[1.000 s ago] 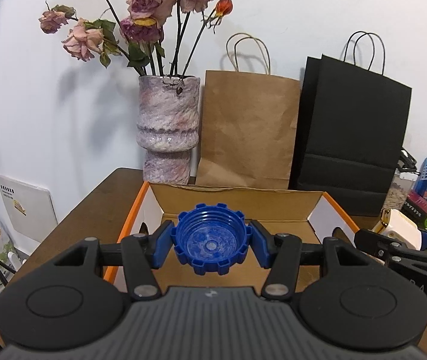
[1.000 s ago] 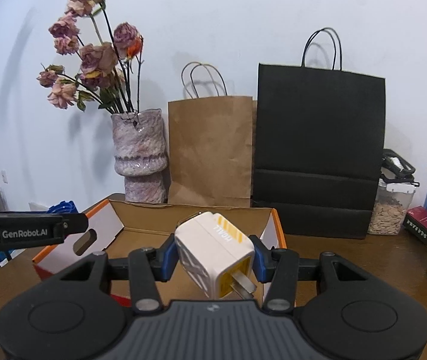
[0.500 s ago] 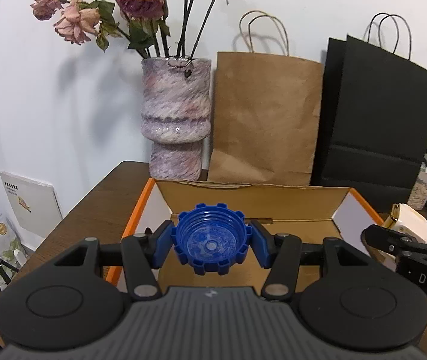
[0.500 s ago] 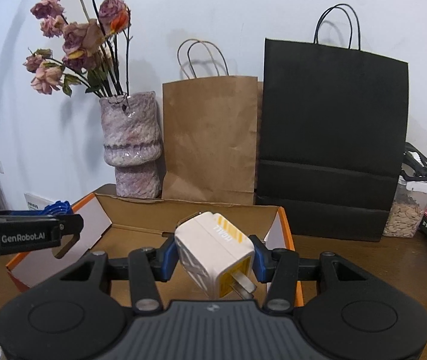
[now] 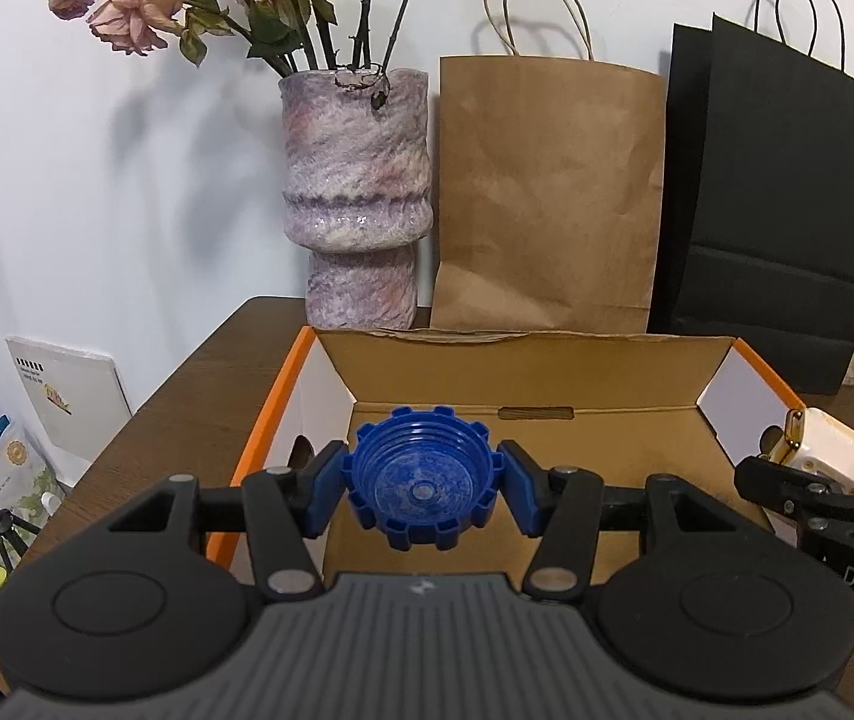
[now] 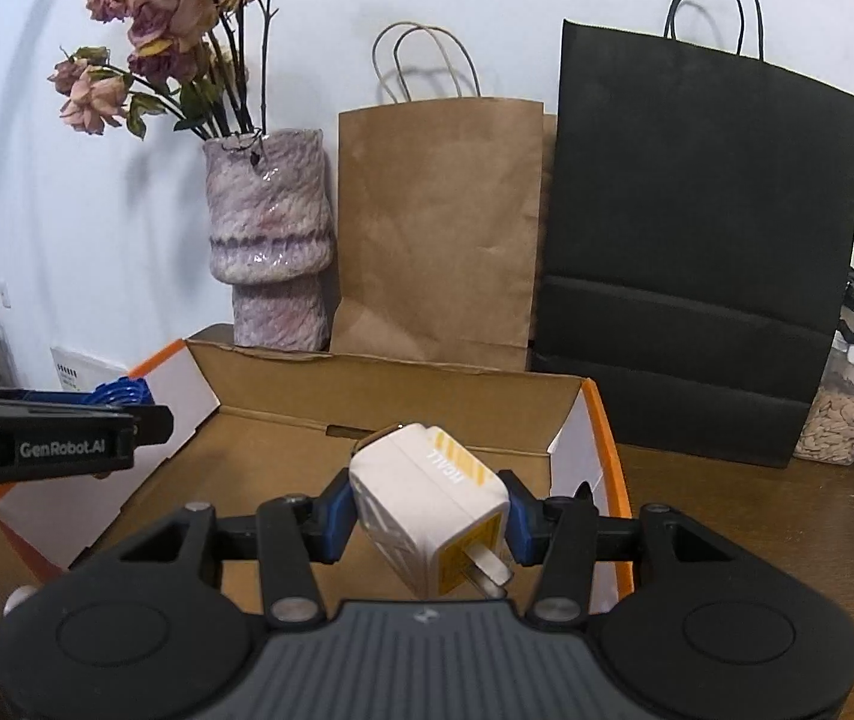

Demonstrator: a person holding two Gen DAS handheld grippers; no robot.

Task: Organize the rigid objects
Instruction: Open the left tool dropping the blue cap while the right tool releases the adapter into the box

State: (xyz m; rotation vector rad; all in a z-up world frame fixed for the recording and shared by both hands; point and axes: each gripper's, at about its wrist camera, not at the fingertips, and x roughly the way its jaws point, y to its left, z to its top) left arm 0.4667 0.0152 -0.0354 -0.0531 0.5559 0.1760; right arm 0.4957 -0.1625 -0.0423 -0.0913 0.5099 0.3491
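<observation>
Left gripper (image 5: pixel 422 487) pinches blue screw cap (image 5: pixel 420 485); right gripper (image 6: pixel 430 521) pinches white plug adapter (image 6: pixel 427 507); both above the open cardboard box (image 6: pixel 282 450).

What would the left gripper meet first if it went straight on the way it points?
Probably the box: the left gripper, shut on the blue cap, points down into its open top, so floor or far wall comes first. Depth is unclear.
</observation>
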